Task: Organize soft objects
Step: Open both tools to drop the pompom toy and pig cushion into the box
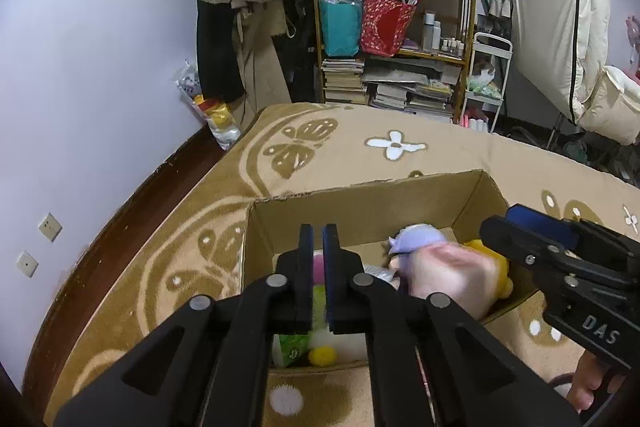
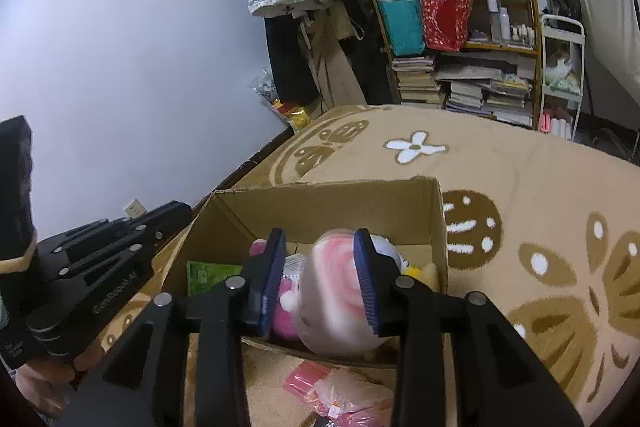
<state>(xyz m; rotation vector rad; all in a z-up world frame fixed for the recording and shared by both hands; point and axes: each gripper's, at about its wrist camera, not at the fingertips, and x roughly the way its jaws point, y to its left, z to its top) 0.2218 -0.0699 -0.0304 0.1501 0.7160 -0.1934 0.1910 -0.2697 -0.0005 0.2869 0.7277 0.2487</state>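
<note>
The pink-and-white plush is motion-blurred, so its face cannot be read. The left gripper hides much of the cardboard box floor. The bottom edge cuts off the pink packet.

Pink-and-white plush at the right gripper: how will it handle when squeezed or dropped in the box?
The pink-and-white plush looks soft, likely compressing between the right gripper pads. Probably light and unbreakable. Its rounded shape may roll slightly, but the cardboard box walls should contain it.
</note>
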